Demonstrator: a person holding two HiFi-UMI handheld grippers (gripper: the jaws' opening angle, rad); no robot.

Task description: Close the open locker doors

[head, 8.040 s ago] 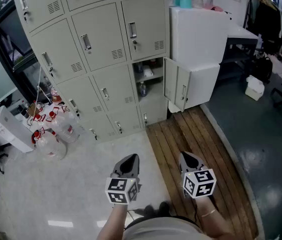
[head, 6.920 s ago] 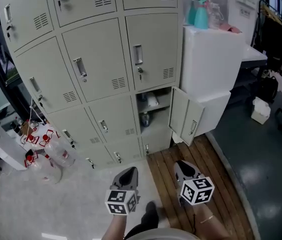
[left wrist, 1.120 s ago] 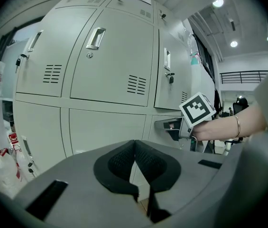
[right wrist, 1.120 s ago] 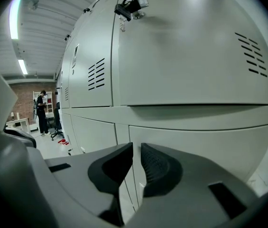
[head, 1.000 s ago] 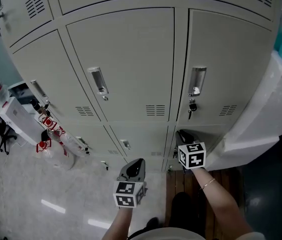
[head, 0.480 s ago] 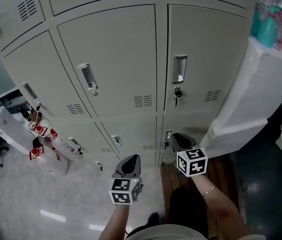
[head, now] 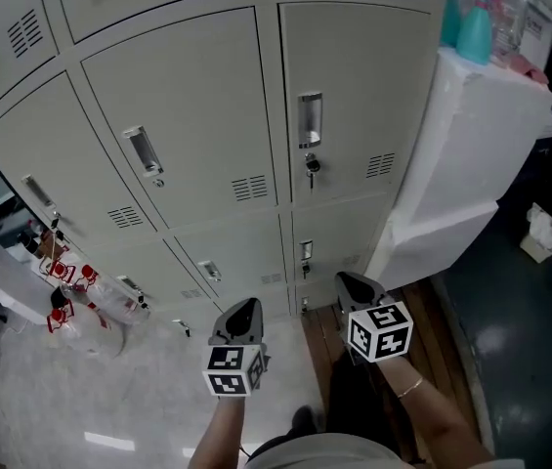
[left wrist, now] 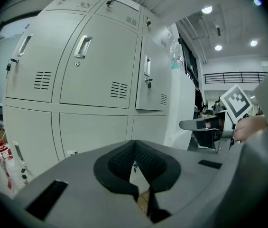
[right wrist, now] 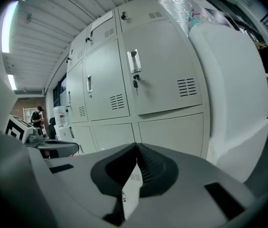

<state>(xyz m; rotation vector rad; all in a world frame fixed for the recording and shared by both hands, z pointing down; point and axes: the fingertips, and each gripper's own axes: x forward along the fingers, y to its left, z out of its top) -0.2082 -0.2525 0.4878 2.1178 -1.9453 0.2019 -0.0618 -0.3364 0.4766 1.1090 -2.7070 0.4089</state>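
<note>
Now, locker doors (head: 188, 164) all flush shut across the upper left and centre, left gripper (head: 246, 307) low centre, jaws pressed together, empty, right gripper (head: 347, 279) beside it, jaws just closed, empty.

We're looking down at the pale, glossy floor (head: 129, 408), and the lockers (head: 188, 135) stand straight on it. Left of the lockers, clear water bottles (head: 95, 296) with red labels sit bunched on that pale floor, with a white box (head: 2, 279) just beyond them. Right of the lockers, a strip of wooden planks (head: 451, 360) lies at the foot of the white cabinet (head: 471, 164). Further right again we get dark grey flooring (head: 534, 360), with a small white container (head: 541, 234) on it.
</note>
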